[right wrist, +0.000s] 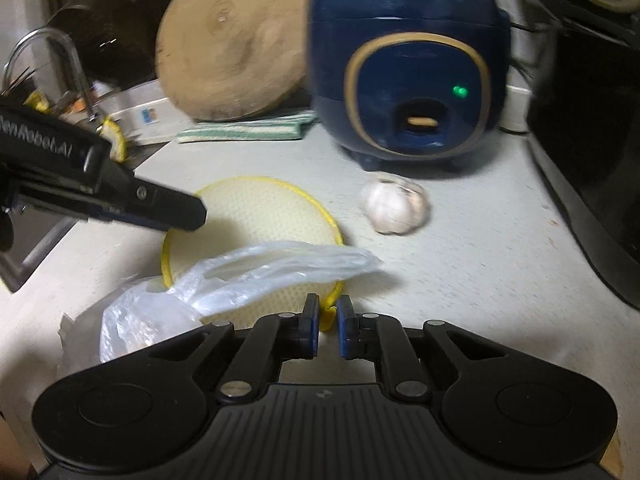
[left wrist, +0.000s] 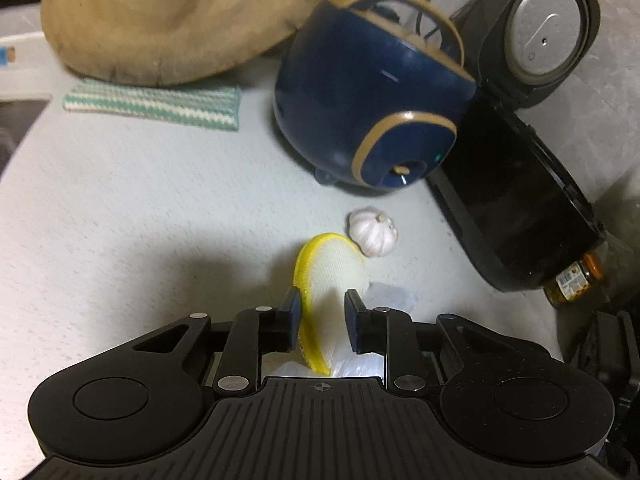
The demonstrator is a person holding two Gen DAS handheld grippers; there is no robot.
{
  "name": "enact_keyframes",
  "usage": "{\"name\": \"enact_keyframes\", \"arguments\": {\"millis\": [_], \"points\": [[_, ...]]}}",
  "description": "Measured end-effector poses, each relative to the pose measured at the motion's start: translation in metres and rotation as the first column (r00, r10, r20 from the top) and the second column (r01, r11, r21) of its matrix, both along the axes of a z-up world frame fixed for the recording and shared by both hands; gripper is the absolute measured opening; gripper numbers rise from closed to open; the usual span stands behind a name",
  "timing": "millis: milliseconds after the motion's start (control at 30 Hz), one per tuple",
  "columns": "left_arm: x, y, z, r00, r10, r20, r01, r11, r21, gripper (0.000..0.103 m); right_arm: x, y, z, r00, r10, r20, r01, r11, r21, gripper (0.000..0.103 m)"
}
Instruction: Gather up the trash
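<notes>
Garlic [right wrist: 395, 207] blurred; jar [left wrist: 574, 283] half hidden

Round yellow-rimmed mesh pad [right wrist: 260, 216], pale centre, tilted up on edge, mid-worktop. Crumpled clear plastic bag [right wrist: 208, 292] lies against its near face, toward the worktop's front edge.

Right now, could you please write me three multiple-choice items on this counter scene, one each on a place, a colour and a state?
1. Where does the garlic bulb lie?
A. in front of the blue rice cooker
B. on the wooden board
C. in the sink

2. What colour is the round scrub pad's rim?
A. red
B. yellow
C. green

3. How is the black cooker's lid?
A. shut
B. taken off
C. swung open

Key: 1 A, it sits on the counter before the cooker's front panel; 2 B, a yellow edge rings the pale mesh; 3 C, the lid stands up, its silver inner plate showing.
</notes>
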State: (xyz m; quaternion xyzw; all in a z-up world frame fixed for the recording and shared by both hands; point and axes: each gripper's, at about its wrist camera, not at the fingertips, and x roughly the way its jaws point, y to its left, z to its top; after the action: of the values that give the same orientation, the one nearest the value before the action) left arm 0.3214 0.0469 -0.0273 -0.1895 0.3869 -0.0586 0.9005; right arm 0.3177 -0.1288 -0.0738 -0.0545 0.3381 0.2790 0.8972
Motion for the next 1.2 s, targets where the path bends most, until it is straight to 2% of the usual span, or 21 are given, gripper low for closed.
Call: {"name": "enact_keyframes", "arguments": {"millis": [133, 267, 500, 733, 933, 1200], "points": [[-0.011, 0.010, 0.004, 0.999, 0.038, 0.001, -0.038, 0.998, 0.041, 0.025, -0.001, 0.022, 0.004, 0.997, 0.080, 0.018, -0.080, 0.997, -0.013, 0.012], [-0.026, 0.027, 0.007, 0.997, 0.081, 0.003, -0.081, 0.996, 0.028, 0.020, -0.003, 0.047, 0.010, 0.983, 0.182, 0.034, -0.181, 0.983, -0.032, 0.012], [-0.055, 0.061, 0.011, 0.982, 0.188, 0.017, -0.188, 0.982, 0.034, 0.019, -0.007, 0.102, 0.019, 0.936, 0.352, 0.024, -0.351, 0.935, -0.050, 0.012], [-0.085, 0.093, 0.013, 0.947, 0.321, 0.011, -0.321, 0.944, 0.074, 0.016, -0.020, 0.150, 0.021, 0.880, 0.474, 0.006, -0.474, 0.880, -0.039, 0.012], [-0.097, 0.105, 0.007, 0.926, 0.378, -0.013, -0.377, 0.925, 0.055, 0.015, -0.027, 0.167, 0.022, 0.857, 0.515, 0.004, -0.514, 0.856, -0.047, 0.012], [-0.098, 0.101, 0.008, 0.920, 0.392, 0.017, -0.391, 0.914, 0.104, 0.011, -0.034, 0.144, 0.034, 0.873, 0.486, 0.052, -0.483, 0.874, -0.055, 0.012]]}}
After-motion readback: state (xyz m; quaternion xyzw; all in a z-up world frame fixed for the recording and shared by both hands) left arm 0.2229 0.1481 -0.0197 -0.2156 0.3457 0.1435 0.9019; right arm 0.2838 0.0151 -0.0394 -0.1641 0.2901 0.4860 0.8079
